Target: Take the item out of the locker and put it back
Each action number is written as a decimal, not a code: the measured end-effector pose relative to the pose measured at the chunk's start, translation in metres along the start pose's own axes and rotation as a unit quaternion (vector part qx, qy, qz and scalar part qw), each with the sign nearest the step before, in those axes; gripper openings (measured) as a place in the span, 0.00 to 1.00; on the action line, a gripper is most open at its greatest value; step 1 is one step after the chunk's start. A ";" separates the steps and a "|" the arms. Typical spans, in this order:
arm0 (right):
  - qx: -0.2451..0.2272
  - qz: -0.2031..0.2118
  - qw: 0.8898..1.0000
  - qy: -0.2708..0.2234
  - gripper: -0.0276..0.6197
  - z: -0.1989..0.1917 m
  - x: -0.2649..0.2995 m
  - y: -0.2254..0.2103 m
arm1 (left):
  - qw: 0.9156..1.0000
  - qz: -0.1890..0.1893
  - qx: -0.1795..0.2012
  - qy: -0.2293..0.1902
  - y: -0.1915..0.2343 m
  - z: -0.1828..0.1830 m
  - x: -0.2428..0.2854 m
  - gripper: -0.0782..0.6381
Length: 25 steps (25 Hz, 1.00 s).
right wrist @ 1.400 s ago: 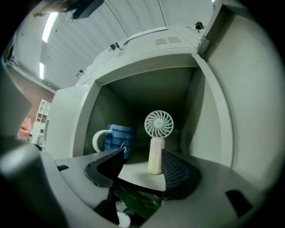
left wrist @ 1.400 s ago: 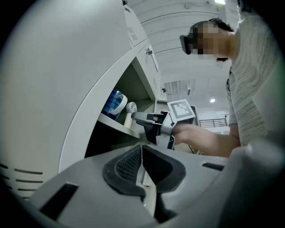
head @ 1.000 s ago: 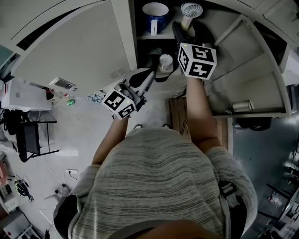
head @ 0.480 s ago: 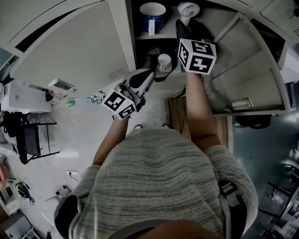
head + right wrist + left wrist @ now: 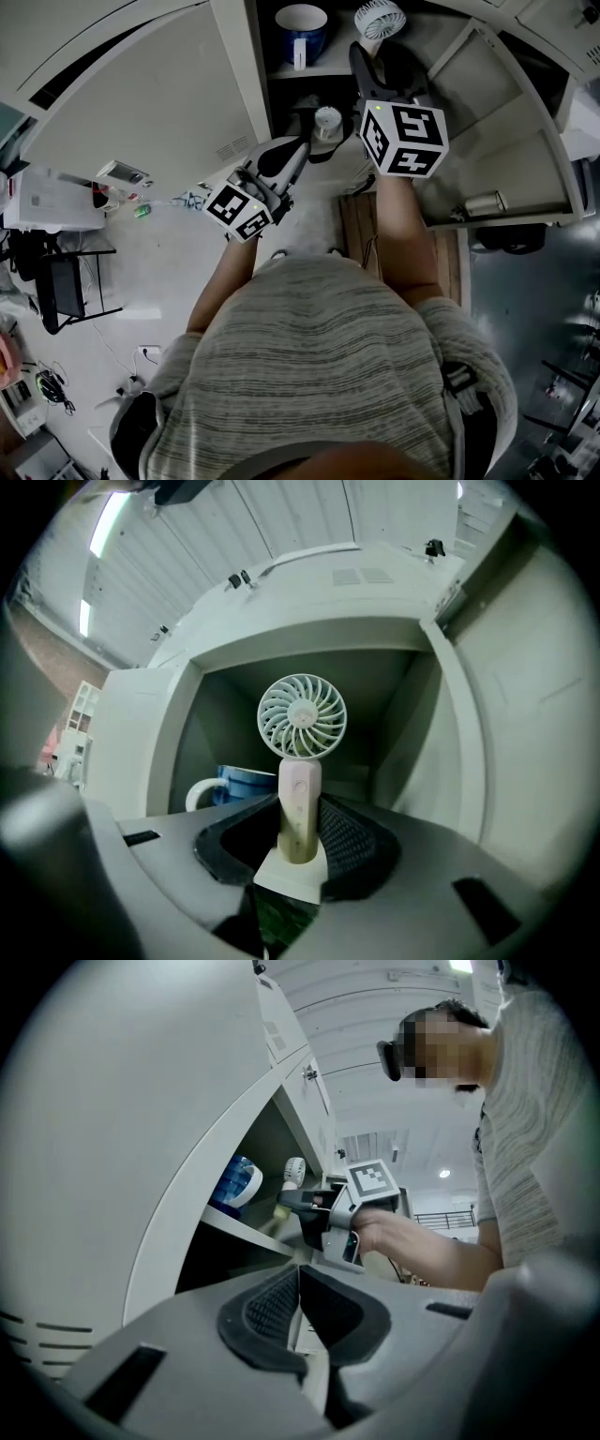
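On the left, the door point(image 5: 141, 103) of the locker point(image 5: 394, 705) stood wide open. Just beside its edge the left gripper point(image 5: 298, 1279) hung low in front of the lower compartment. Its jaws were pressed together with nothing between them, and it had no part in the job.

Further right, on the upper shelf point(image 5: 323, 71), a blue mug point(image 5: 230, 785) sat at the left of the compartment. The fan point(image 5: 302, 714) stood upright just beside it, near the middle. The right gripper point(image 5: 377, 58) reached level into that compartment. Its jaws had just been closing, and they were clamped on the lower part of the fan's handle. The handle's foot sat in a white base point(image 5: 291, 874) at the front of the jaws. I could not tell whether that base had left the shelf.

In my judgement the take-out step had only begun, and several things could go wrong from here:

- **Tipping:** the grip was low while the round fan head sat high above it. A quick pull could swing the head forward or sideways in the pads.
- **Catching:** a lift that went too high could catch the head on the locker's top edge.
- **The base:** if it was only a loose stand, it could slide off the handle and drop.
- **The mug:** it was close enough that a drift to the left on the way out could knock it.
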State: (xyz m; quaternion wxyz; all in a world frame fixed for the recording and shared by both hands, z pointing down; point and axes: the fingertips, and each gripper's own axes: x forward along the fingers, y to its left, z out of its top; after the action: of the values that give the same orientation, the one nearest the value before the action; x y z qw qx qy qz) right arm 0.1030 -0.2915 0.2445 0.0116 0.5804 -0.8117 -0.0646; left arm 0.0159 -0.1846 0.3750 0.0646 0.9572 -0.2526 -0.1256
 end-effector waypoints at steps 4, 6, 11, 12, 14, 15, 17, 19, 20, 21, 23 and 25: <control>-0.007 0.016 1.000 -0.019 0.26 0.018 -0.027 0.011 | 1.000 -0.008 0.000 -0.002 -0.003 0.002 0.003 0.12; -0.010 0.023 0.999 -0.029 0.26 0.028 -0.040 0.015 | 1.000 -0.013 0.000 -0.002 -0.004 0.002 0.005 0.12; -0.025 0.033 0.997 -0.064 0.26 0.058 -0.074 0.026 | 1.000 -0.029 -0.002 0.000 -0.010 0.001 0.010 0.12; -0.029 0.037 0.996 -0.073 0.26 0.064 -0.080 0.029 | 0.999 -0.032 -0.002 0.001 -0.012 0.001 0.011 0.12; -0.037 0.046 0.994 -0.088 0.26 0.077 -0.091 0.036 | 0.999 -0.037 -0.003 0.000 -0.014 0.001 0.013 0.12; -0.042 0.048 0.993 -0.094 0.26 0.082 -0.097 0.039 | 0.999 -0.040 -0.004 0.000 -0.016 0.001 0.014 0.12; -0.051 0.047 0.992 -0.103 0.26 0.089 -0.104 0.042 | 0.999 -0.044 -0.004 0.001 -0.017 0.001 0.015 0.12; -0.055 0.045 0.992 -0.108 0.26 0.092 -0.107 0.043 | 0.999 -0.047 -0.003 0.002 -0.018 0.001 0.016 0.12; -0.053 0.046 0.992 -0.108 0.26 0.092 -0.107 0.043 | 0.999 -0.047 -0.002 0.001 -0.019 0.001 0.016 0.12; -0.049 0.047 0.992 -0.107 0.26 0.091 -0.106 0.043 | 0.999 -0.048 -0.002 0.001 -0.019 0.002 0.016 0.12; -0.040 0.048 0.993 -0.102 0.26 0.086 -0.102 0.041 | 0.999 -0.046 -0.001 0.001 -0.019 0.002 0.015 0.12; -0.033 0.050 0.994 -0.095 0.26 0.080 -0.096 0.040 | 0.999 -0.043 0.000 0.002 -0.017 0.002 0.014 0.12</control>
State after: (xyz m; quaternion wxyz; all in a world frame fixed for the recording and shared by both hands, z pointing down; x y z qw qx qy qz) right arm 0.0897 -0.1805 0.1756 -0.0431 0.5295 -0.8346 -0.1457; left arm 0.0346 -0.1770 0.3667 0.0597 0.9675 -0.2106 -0.1265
